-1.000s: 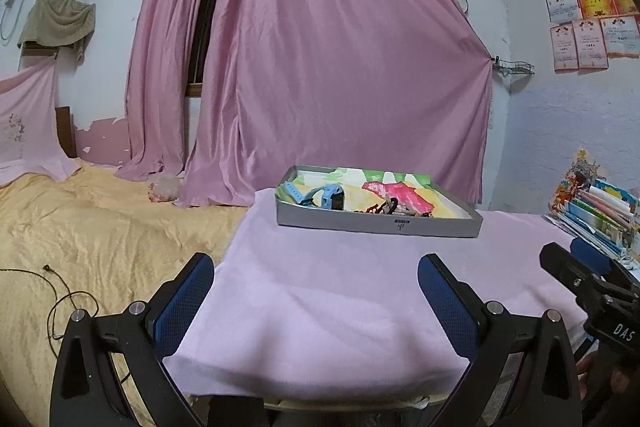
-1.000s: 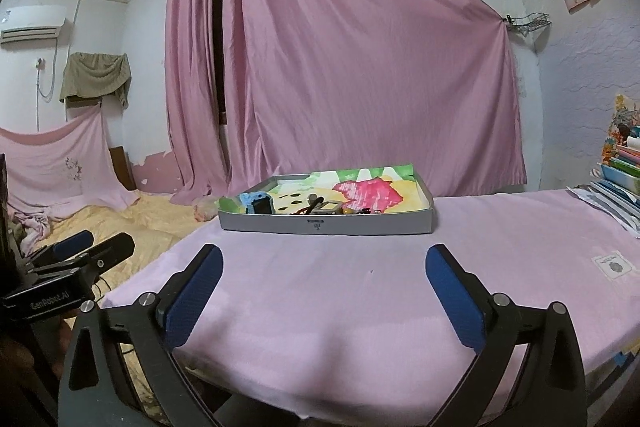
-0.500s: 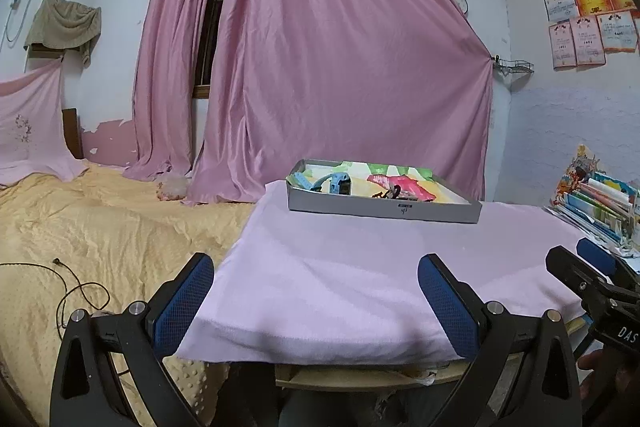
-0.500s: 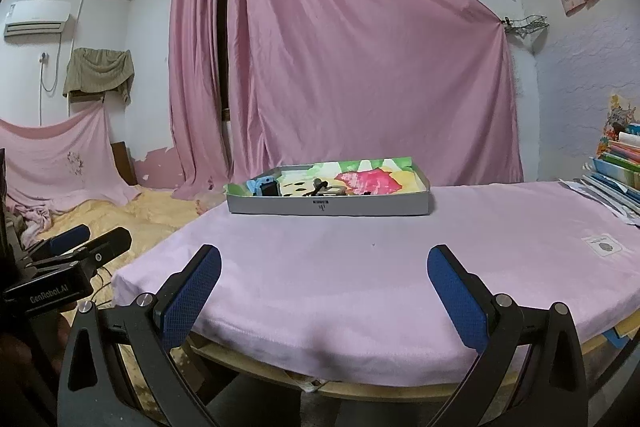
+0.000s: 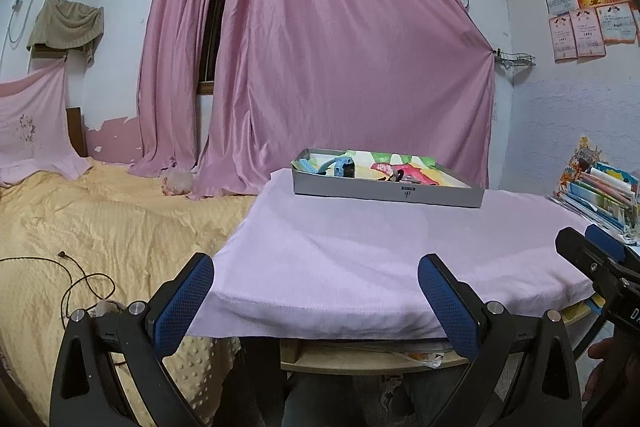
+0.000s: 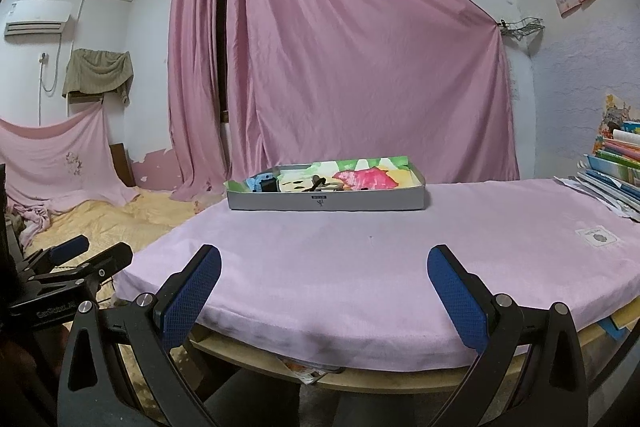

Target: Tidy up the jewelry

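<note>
A shallow grey tray (image 5: 386, 191) (image 6: 326, 201) with a colourful lining sits at the far side of a table under a pink cloth (image 5: 380, 251) (image 6: 380, 255). Inside it lie a light blue watch (image 5: 340, 167) (image 6: 262, 183) and small dark jewellery pieces (image 5: 394, 178) (image 6: 320, 183), too small to tell apart. My left gripper (image 5: 316, 297) hangs open at the table's near edge, with nothing between its fingers. My right gripper (image 6: 324, 289) is open too, over the near edge, also holding nothing. Each gripper shows at the side of the other's view.
A bed with a yellow cover (image 5: 100, 227) and a black cable (image 5: 76, 279) lies left of the table. Stacked books (image 5: 604, 195) (image 6: 616, 167) stand at the right edge. A white label (image 6: 598, 237) lies on the cloth. Pink curtains (image 5: 340, 67) hang behind.
Both grippers have dropped lower and drawn back from the tray, so the table's near edge and underside now show. Both stayed open.
</note>
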Available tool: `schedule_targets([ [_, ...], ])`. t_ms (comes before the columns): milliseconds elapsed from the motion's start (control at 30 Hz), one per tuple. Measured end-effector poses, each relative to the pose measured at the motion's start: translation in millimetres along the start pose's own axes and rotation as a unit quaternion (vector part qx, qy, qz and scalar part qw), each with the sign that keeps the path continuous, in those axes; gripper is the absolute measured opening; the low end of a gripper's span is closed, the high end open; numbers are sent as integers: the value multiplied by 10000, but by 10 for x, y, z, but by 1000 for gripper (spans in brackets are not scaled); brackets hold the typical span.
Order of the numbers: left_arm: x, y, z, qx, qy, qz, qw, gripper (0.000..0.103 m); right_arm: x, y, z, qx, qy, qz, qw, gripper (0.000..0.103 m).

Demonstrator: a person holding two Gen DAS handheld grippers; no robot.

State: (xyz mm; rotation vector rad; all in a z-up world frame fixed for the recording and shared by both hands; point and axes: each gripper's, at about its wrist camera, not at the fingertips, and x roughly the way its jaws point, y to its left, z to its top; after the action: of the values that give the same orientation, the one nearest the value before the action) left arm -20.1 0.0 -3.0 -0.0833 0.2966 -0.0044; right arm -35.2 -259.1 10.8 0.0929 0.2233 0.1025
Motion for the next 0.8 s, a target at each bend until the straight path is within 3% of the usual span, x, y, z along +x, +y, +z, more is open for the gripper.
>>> schedule_targets([
  [800,-19,-19,14,37,-46,48,10000,103,23,24,30,7,24,29,10000,102],
])
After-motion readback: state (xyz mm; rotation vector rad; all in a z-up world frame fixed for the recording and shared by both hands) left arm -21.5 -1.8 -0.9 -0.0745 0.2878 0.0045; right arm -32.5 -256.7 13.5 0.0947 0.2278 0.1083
